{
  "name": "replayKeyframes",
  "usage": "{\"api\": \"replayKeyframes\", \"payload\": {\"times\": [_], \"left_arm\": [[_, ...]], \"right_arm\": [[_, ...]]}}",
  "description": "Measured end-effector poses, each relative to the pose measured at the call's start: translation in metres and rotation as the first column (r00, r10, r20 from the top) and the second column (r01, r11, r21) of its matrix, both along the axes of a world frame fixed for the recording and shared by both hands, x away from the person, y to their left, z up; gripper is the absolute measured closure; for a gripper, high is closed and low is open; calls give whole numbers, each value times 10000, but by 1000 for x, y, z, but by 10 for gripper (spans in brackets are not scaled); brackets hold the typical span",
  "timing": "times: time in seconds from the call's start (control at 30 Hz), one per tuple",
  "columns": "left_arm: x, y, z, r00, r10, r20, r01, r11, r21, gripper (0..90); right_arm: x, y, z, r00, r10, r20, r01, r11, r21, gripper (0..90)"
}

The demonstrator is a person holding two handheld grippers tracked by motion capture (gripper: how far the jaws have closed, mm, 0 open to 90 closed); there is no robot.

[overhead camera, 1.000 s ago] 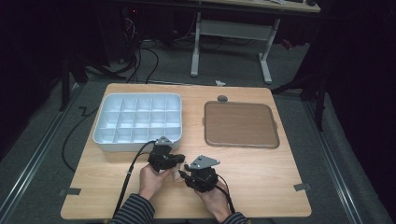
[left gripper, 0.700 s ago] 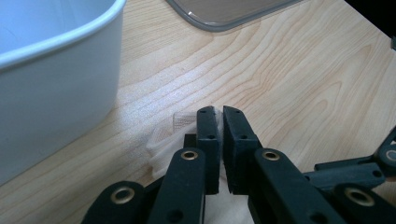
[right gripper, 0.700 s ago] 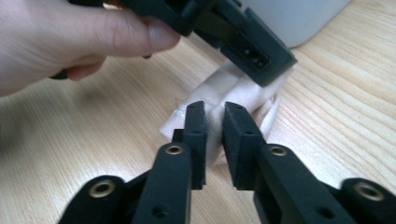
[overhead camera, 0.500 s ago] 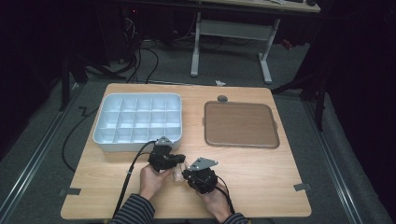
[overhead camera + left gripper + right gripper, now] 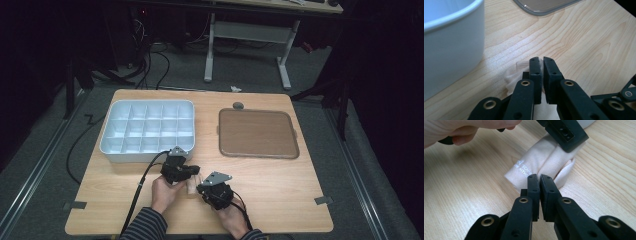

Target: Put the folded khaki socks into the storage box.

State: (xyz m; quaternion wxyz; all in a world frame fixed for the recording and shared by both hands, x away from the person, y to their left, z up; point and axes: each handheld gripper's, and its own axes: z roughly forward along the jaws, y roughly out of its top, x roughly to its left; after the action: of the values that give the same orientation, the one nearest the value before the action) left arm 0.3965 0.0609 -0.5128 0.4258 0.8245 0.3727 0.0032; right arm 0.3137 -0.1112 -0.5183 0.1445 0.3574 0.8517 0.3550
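floor: grey carpet (image 5: 45, 150) all round the table, dim, darker toward the edges
floor rails: metal rail (image 5: 30, 180) running diagonally on the left, another rail (image 5: 362, 175) on the right
table: light wood table top (image 5: 280, 185), pale grain, grey tape tabs (image 5: 74, 205) at the near corners
far furniture: second desk with white legs (image 5: 285, 65) and a crossbar, beyond the far table edge
cables: black cables (image 5: 155, 60) looped on the floor behind the table
walls: not readable, back of room is black
light: one source from above, bright on the table top, falls off fast on the carpet
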Motion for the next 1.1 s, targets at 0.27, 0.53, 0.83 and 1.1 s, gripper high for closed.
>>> {"api": "replayKeyframes", "payload": {"times": [0.27, 0.53, 0.83, 1.1], "left_arm": [[4, -3, -5, 9997, -152, 171, 148, 9996, 241, 856], [-11, 9, 7, 9968, 198, 770, -210, 9997, 145, 668], [-35, 28, 12, 9884, 1215, 907, -1256, 9913, 407, 466], [-62, 24, -4, 9878, 1500, 426, -1511, 9883, 217, 421]], "right_arm": [[2, -2, -3, 10000, -70, 15, 70, 10000, 23, 868], [3, -3, -2, 9995, -312, -100, 315, 9987, 390, 863], [3, -4, -3, 9992, -385, -89, 389, 9980, 498, 861], [3, -4, -3, 9992, -381, -82, 384, 9979, 531, 855]]}}
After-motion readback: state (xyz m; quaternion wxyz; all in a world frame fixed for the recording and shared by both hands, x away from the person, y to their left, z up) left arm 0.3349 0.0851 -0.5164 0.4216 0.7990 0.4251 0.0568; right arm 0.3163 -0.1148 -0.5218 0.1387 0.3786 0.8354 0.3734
